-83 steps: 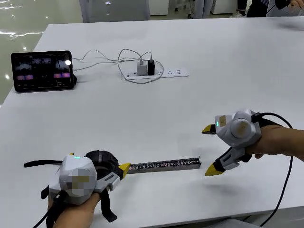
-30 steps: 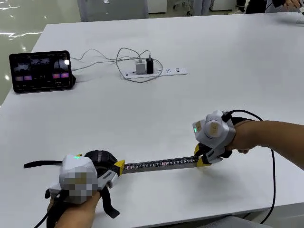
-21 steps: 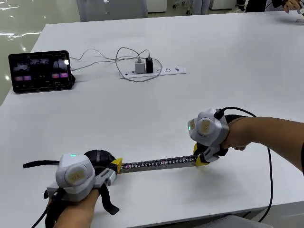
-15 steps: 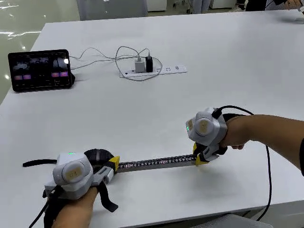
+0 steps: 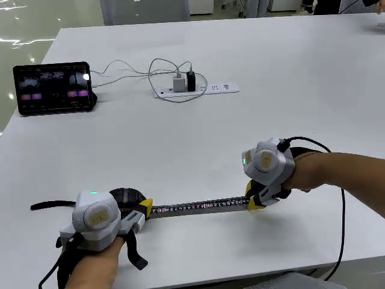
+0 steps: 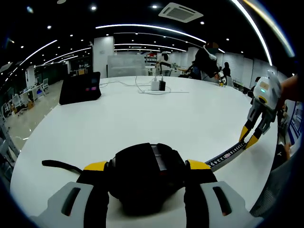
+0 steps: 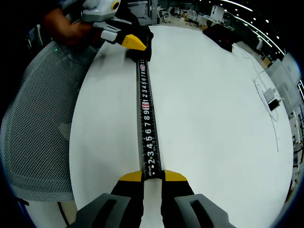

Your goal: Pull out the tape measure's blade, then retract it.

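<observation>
A black tape measure (image 5: 127, 197) sits on the white table at the front left, and my left gripper (image 5: 139, 211) is shut around its case (image 6: 147, 173). The blade (image 5: 198, 206) lies flat on the table, running right from the case. My right gripper (image 5: 252, 201) is shut on the blade's free end, its yellow tips pinching the strip (image 7: 145, 109) just below the low numbers. In the right gripper view the left gripper (image 7: 130, 40) and the case (image 7: 145, 42) are at the blade's far end. The right gripper (image 6: 251, 137) stands at the right in the left gripper view.
A dark tablet (image 5: 54, 88) stands at the back left. A white power strip (image 5: 201, 91) with chargers and looping cables lies at the back middle. The tape's black strap (image 5: 51, 205) trails left. The table's front edge (image 5: 240, 274) runs just below both hands.
The right gripper was open and apart from the blade's end 2.8 s ago; it has come down onto that end and shut. Over the last second hardly anything moved.
</observation>
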Demonstrator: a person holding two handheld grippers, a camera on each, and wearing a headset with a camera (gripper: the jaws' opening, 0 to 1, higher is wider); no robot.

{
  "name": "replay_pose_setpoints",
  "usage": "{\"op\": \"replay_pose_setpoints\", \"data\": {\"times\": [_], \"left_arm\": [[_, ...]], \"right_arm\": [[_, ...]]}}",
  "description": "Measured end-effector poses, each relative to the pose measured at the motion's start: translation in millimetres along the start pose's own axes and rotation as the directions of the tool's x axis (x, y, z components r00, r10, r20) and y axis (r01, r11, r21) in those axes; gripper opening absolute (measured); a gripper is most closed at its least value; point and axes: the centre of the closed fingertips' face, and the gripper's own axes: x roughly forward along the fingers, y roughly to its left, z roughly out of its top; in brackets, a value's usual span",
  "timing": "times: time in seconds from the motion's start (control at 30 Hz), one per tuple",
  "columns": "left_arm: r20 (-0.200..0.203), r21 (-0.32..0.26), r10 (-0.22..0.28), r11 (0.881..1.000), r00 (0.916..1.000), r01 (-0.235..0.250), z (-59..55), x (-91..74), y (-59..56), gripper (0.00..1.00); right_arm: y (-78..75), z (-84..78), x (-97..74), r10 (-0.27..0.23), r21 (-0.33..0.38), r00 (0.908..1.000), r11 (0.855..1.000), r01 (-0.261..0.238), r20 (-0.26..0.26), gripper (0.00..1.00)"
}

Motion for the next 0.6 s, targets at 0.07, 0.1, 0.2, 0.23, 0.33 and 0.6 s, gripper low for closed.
{"op": "replay_pose_setpoints", "data": {"times": [0.07, 0.1, 0.2, 0.23, 0.33, 0.6], "left_arm": [[-0.003, 0.001, -0.002, 1.000, 1.0000, 0.002, -0.1, -0.1, -0.4, 0.60], [-0.003, 0.002, -0.002, 1.000, 1.0000, 0.002, -0.2, -0.2, -0.6, 0.60], [-0.002, 0.004, -0.002, 1.000, 1.0000, 0.002, -0.2, -0.2, -0.5, 0.60], [-0.003, 0.003, -0.003, 1.000, 1.0000, 0.003, -0.3, 0.0, -0.5, 0.60], [0.000, 0.006, -0.005, 1.000, 1.0000, 0.005, -0.3, 0.0, -0.5, 0.60], [0.001, 0.009, -0.005, 1.000, 1.0000, 0.005, -0.9, 0.5, -0.6, 0.60]], "right_arm": [[-0.3, 0.2, 0.1, -0.005, 0.046, 0.9999, 0.999, 0.005, -0.010, 0.10], [-0.5, 0.6, 0.2, -0.003, 0.059, 0.9999, 0.998, 0.004, -0.011, 0.10], [0.0, 1.3, 0.7, 0.002, 0.033, 0.9996, 0.999, -0.001, -0.027, 0.10], [-0.1, 2.1, 1.1, 0.002, 0.038, 0.9994, 0.999, -0.001, -0.036, 0.10], [0.1, 3.4, 2.0, 0.003, 0.029, 0.9985, 1.000, -0.002, -0.055, 0.10], [-0.2, 5.0, 2.7, 0.011, -0.021, 0.9987, 1.000, -0.012, -0.049, 0.10]]}}
